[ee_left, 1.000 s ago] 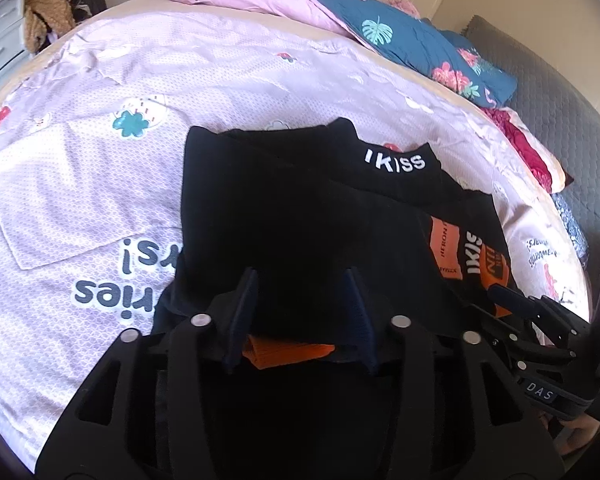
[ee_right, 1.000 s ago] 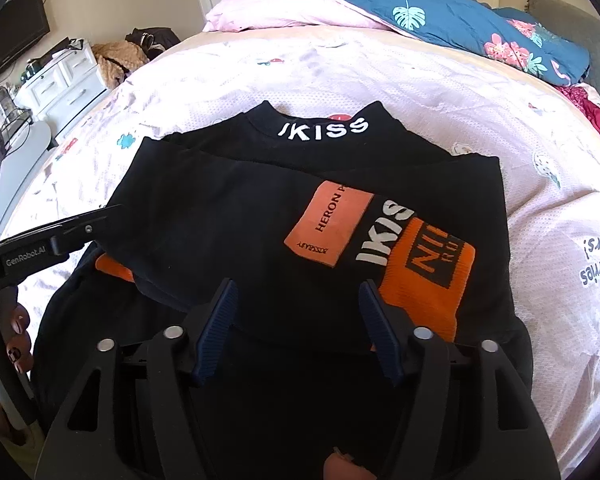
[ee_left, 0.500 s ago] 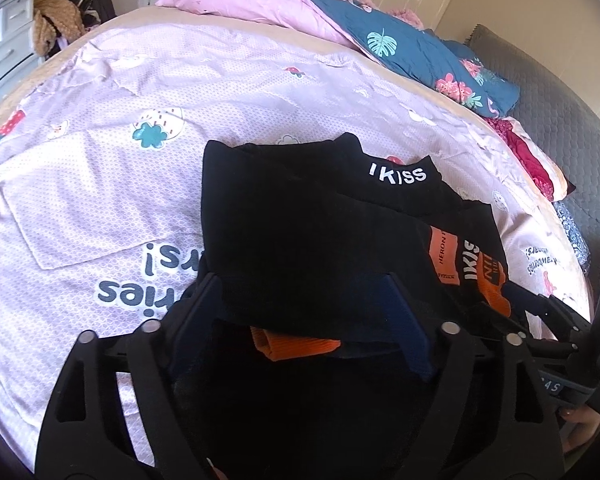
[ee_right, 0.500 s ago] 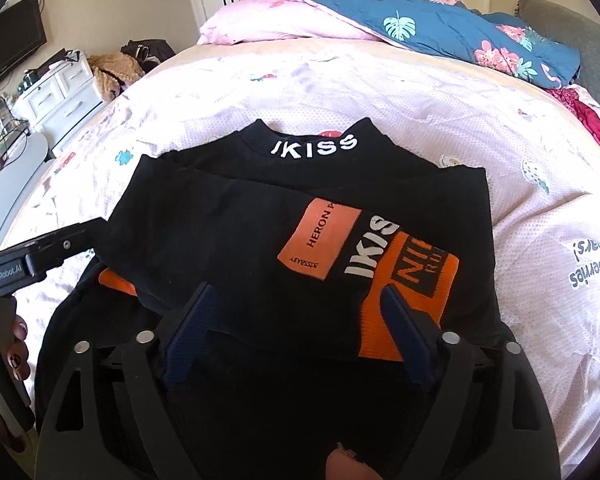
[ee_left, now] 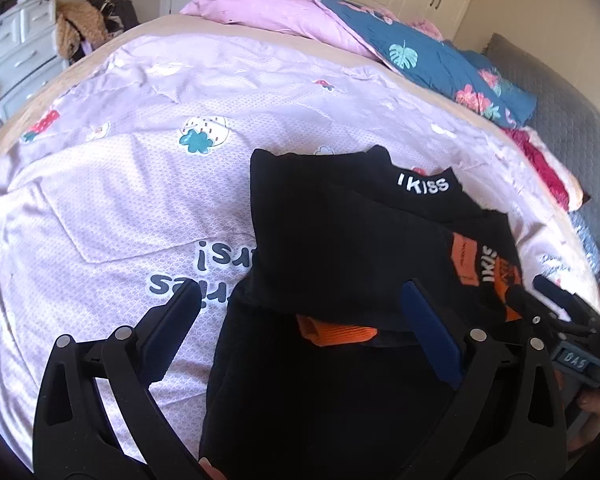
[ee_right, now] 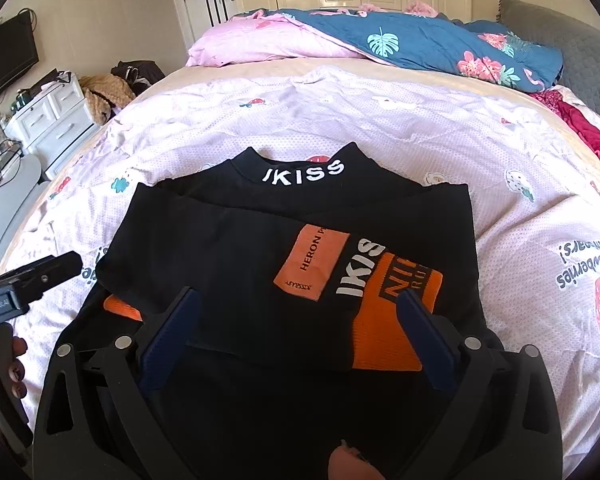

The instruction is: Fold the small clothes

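A black top (ee_left: 340,240) (ee_right: 260,248) with a white "IKISS" collar and orange patches lies on the bed, its sleeves folded across the body. An orange cuff (ee_left: 336,330) pokes out from under the fold. My left gripper (ee_left: 300,300) is wide open and empty, hovering over the top's near left edge. My right gripper (ee_right: 296,304) is wide open and empty above the near hem, its fingers either side of the orange patch (ee_right: 392,320). Each gripper shows at the edge of the other's view, the right (ee_left: 556,304) and the left (ee_right: 32,280).
The pale pink printed bedsheet (ee_left: 120,208) (ee_right: 520,208) covers the bed. A pink and blue floral quilt (ee_right: 380,40) is bunched at the head. A red garment (ee_right: 580,124) lies at the right edge. White drawers (ee_right: 52,120) stand to the left.
Both grippers have opened wide, letting go of the top, and drawn back and up from it. The left gripper shifted left.
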`<state>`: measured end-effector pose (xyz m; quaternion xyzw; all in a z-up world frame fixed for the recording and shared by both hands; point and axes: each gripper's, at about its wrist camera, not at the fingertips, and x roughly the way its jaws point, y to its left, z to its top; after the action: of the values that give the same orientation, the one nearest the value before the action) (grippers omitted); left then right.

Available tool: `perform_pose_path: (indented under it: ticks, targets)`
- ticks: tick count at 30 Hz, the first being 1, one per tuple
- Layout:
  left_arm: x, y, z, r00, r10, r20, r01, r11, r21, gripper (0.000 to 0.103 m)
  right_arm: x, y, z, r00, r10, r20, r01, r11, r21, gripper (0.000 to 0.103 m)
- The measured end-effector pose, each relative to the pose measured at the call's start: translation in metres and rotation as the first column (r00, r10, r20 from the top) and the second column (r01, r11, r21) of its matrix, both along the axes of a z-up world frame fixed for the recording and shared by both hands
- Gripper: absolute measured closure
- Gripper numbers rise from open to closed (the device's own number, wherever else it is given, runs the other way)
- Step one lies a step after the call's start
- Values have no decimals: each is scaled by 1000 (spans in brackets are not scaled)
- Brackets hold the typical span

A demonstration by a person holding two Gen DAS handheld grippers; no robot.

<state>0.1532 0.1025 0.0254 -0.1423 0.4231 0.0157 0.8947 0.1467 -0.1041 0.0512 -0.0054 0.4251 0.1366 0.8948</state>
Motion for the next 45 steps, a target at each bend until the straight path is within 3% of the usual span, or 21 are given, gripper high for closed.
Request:
perform_pose_path:
  ticks: [3, 30, 45]
  targets:
    - [-4, 5, 4, 1000, 5, 12, -4, 1000, -27, 9, -1, 1, 4, 1000, -3, 18, 3, 1000, 1, 5]
    - [-43, 16, 48, 992, 2, 125, -4, 1000, 10, 9, -39, -4, 63, 982, -52, 182, 40, 997, 70, 5]
    - [-75, 19, 65, 984, -3, 175, 5, 1000, -7, 9, -76, -19, 54, 983, -61, 175, 53, 997, 46, 5]
